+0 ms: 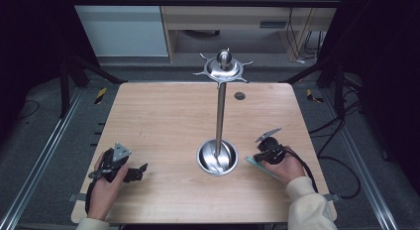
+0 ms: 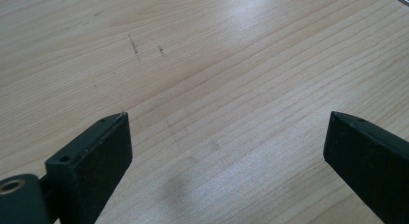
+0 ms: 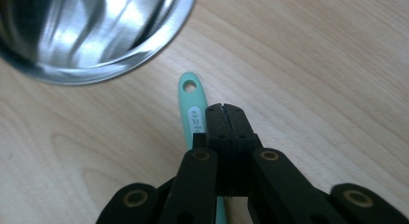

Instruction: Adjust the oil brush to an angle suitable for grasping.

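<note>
- Right gripper (image 3: 225, 108): jaws clenched flat together with nothing between them, hovering over a teal utensil handle (image 3: 192, 101) that lies on the table (image 1: 163, 116), near right. Hanging hole at its far end points toward the stand's bowl-shaped base (image 1: 217, 158).
- Likely aim: hang the utensil on the hooked rack top (image 1: 224, 66), far centre.
- Left gripper (image 2: 224, 137): jaws released, wide, resting idle at near left, clear of the work.

The wooden table (image 1: 163, 121) carries a steel stand's bowl-shaped base (image 1: 217, 158) and a teal-handled utensil (image 3: 192, 105).
</note>
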Tool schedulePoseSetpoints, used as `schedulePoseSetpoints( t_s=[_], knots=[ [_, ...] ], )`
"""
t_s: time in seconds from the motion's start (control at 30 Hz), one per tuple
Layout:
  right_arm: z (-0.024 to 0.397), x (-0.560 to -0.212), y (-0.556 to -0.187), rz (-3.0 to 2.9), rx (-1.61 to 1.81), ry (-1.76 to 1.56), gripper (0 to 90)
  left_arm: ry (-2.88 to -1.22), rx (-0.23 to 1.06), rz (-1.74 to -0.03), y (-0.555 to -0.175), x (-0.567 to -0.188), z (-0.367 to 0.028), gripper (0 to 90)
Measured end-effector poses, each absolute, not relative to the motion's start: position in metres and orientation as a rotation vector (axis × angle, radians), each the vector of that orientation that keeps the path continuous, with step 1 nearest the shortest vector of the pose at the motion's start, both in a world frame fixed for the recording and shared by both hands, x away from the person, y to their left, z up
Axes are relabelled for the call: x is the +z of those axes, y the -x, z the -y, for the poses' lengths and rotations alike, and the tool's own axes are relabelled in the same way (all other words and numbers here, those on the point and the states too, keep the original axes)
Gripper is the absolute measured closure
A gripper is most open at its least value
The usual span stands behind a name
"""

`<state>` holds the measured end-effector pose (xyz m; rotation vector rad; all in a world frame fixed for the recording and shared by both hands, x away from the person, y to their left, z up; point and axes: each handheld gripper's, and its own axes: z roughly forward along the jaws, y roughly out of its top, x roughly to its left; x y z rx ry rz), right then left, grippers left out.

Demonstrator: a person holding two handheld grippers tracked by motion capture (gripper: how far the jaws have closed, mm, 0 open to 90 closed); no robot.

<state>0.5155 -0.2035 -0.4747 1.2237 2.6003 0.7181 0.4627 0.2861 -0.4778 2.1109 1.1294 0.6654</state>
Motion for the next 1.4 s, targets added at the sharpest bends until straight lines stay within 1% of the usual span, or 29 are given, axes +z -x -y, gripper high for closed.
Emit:
schedulePoseSetpoints(
  t_s=[0.1, 0.27, 0.3, 0.4, 0.47, 0.5, 0.53, 0.57, 0.83, 1.0, 1.17, 1.4],
  knots=[
    [0.202, -0.473, -0.514, -2.603, 0.701, -1.203, 90.0, -2.111, 0.667, -1.127, -0.463, -0.478, -0.286, 2.9],
    [0.207, -0.461, -0.509, -2.614, 0.674, -1.180, 83.8, -2.109, 0.666, -1.128, -0.463, -0.478, -0.286, 2.9],
    [0.207, -0.461, -0.509, -2.614, 0.674, -1.180, 83.8, -2.109, 0.666, -1.128, -0.463, -0.478, -0.286, 3.0],
    [0.214, -0.453, -0.503, -2.648, 0.609, -1.133, 77.4, -2.111, 0.667, -1.127, -0.462, -0.478, -0.286, 3.0],
    [0.215, -0.451, -0.501, -2.650, 0.594, -1.139, 76.1, -2.111, 0.667, -1.128, -0.463, -0.478, -0.286, 3.0],
    [0.218, -0.447, -0.499, -2.666, 0.558, -1.124, 73.9, -2.111, 0.667, -1.128, -0.463, -0.478, -0.286, 3.0],
    [0.218, -0.447, -0.499, -2.666, 0.558, -1.124, 73.9, -2.111, 0.667, -1.128, -0.463, -0.478, -0.286, 2.9],
    [0.221, -0.445, -0.498, -2.680, 0.537, -1.104, 71.9, -2.112, 0.668, -1.128, -0.463, -0.478, -0.286, 3.0],
    [0.221, -0.443, -0.493, -2.723, 0.480, -1.093, 68.4, -2.117, 0.662, -1.134, -0.463, -0.479, -0.286, 3.0],
    [0.223, -0.447, -0.497, -2.781, 0.439, -1.095, 61.4, -2.118, 0.665, -1.137, -0.462, -0.478, -0.287, 3.0],
    [0.221, -0.449, -0.498, -2.816, 0.401, -1.072, 60.1, -2.116, 0.665, -1.142, -0.463, -0.479, -0.288, 3.0],
    [0.216, -0.449, -0.498, -2.850, 0.323, -1.049, 60.9, -2.113, 0.666, -1.141, -0.462, -0.479, -0.288, 3.0]
  ],
)
